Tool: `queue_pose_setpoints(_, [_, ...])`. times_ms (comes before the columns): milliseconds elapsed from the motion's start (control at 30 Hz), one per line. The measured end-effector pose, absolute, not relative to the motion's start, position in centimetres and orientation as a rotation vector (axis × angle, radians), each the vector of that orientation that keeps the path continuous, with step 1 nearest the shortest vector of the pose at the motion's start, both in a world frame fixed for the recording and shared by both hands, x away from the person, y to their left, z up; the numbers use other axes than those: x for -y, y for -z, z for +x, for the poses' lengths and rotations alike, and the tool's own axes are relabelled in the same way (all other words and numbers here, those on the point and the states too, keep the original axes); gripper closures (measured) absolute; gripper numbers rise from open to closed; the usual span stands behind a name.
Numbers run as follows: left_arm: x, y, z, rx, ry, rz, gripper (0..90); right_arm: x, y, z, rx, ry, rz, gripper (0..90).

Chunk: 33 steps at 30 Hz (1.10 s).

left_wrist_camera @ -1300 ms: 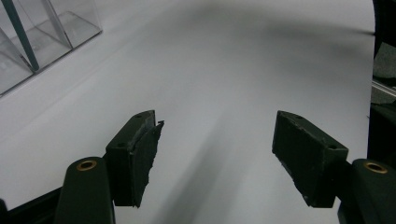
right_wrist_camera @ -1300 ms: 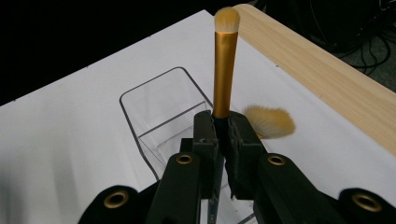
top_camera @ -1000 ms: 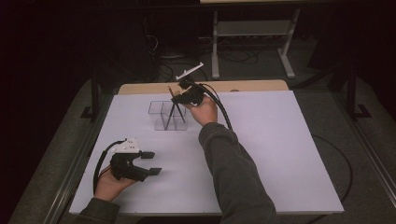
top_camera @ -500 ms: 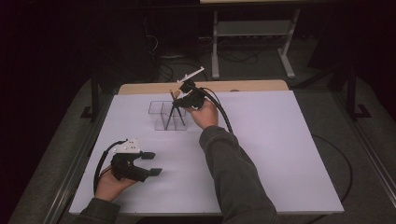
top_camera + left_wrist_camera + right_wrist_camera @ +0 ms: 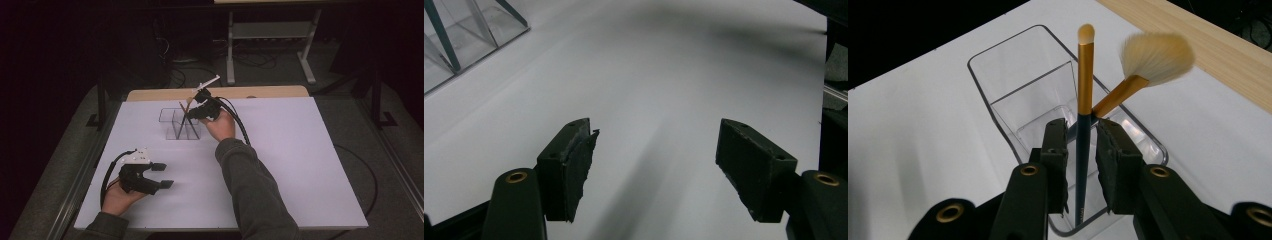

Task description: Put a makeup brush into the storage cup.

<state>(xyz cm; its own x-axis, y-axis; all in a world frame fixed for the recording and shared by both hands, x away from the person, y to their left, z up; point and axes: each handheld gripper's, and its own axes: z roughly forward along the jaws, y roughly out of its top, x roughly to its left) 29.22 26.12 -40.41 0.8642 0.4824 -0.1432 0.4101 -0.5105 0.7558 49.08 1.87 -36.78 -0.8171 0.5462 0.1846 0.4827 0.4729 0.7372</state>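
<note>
The slim brush [image 5: 1084, 100], with a dark handle, gold ferrule and small rounded tip, stands between the jaws of the right gripper [image 5: 1082, 150], which pinches its handle. In the right gripper view its long axis runs nearly straight up the frame, tip end uppermost and handle end down inside the clear organizer [image 5: 998, 75]. A second brush, the fan brush [image 5: 1155, 57], leans in the same organizer; its long axis tilts toward the wooden strip [image 5: 1198, 45] at the counter's far edge, bristles uppermost and handle end down in the compartment. The two handles cross just above the jaws; whether they touch cannot be told.

In the high view the organizer [image 5: 170, 120] sits on the white counter [image 5: 300, 160] near its far edge, with the right gripper [image 5: 192, 111] at its right side. The left gripper [image 5: 162, 176] rests near the front left of the counter, well apart from the organizer, its jaws spread wide with nothing between them.
</note>
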Motion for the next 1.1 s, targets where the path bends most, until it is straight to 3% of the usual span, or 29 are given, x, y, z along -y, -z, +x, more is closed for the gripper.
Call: queue_pose_setpoints(1100, [-25.4, 40.5, 29.4, -0.642, -0.117, 2.194, 29.2, 2.9, 36.3, 46.9, -2.596, -1.411, 0.951, 63.1])
